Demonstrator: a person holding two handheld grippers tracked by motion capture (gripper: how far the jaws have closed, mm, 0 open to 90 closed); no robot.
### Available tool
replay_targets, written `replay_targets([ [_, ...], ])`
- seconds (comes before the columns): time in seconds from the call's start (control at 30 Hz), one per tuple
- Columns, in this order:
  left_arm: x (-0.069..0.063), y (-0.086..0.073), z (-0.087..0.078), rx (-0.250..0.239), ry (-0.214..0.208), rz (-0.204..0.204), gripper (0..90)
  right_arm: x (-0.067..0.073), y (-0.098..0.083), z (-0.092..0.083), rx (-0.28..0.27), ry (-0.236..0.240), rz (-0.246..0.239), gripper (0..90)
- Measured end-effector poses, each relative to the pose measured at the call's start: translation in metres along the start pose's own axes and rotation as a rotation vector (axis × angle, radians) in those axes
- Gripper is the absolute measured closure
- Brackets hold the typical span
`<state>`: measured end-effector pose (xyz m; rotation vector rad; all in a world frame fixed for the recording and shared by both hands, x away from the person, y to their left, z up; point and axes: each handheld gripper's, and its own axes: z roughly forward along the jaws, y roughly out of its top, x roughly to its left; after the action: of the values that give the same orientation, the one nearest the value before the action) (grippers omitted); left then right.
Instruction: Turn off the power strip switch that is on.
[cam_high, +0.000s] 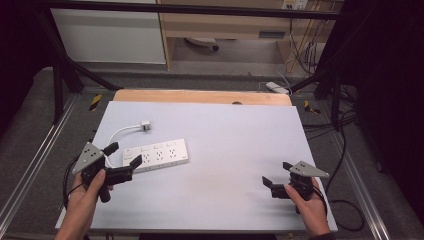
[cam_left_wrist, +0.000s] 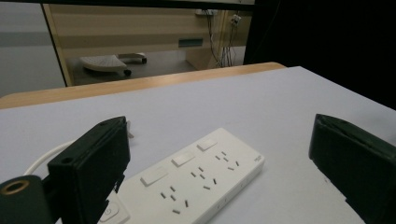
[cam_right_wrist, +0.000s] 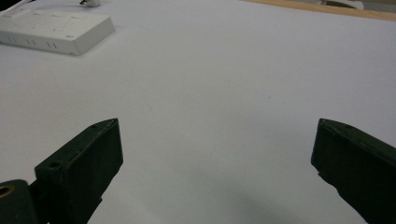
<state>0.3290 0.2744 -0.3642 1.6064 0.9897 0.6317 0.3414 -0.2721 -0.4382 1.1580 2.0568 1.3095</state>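
A: What is sitting at the left of the table?

B: The left gripper is hovering at the near-left, jaws standing wide apart and holding nothing. The person's left hand is wrapping its handle. The jaws are straddling the near end of the strip, one on each side, and I cannot tell whether either is touching it.

A: And the strip itself?

B: It is lying flat on the left half of the table, sockets facing up. Its white cord is looping back to a plug just behind it.

A: What is happening farther right?

B: The middle of the table is lying bare. At the near-right, the right gripper is hovering well apart from the strip, with jaws likewise spread wide and gripping nothing. The right hand is holding it from below.
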Motion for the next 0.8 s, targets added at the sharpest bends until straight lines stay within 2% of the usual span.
replay_targets([
  [0.2,-0.001,-0.014,-0.003,0.017,-0.005,0.000,5.1,-0.001,0.000,-0.001,-0.006,-0.005,0.004,2.7],
  [0.37,-0.006,-0.027,-0.001,0.040,-0.004,0.033,5.1,0.000,0.000,-0.001,-0.003,-0.003,0.001,3.0],
  [0.57,-0.012,-0.043,0.001,0.066,-0.027,0.005,5.2,-0.001,0.000,0.000,-0.002,-0.009,-0.001,3.1],
  [0.77,-0.017,-0.058,0.004,0.108,-0.042,0.000,5.3,-0.001,0.000,0.000,-0.001,-0.021,0.005,2.8],
  [0.8,-0.019,-0.060,0.004,0.118,-0.039,0.012,5.5,-0.002,0.000,0.000,0.000,-0.024,0.005,2.8],
])
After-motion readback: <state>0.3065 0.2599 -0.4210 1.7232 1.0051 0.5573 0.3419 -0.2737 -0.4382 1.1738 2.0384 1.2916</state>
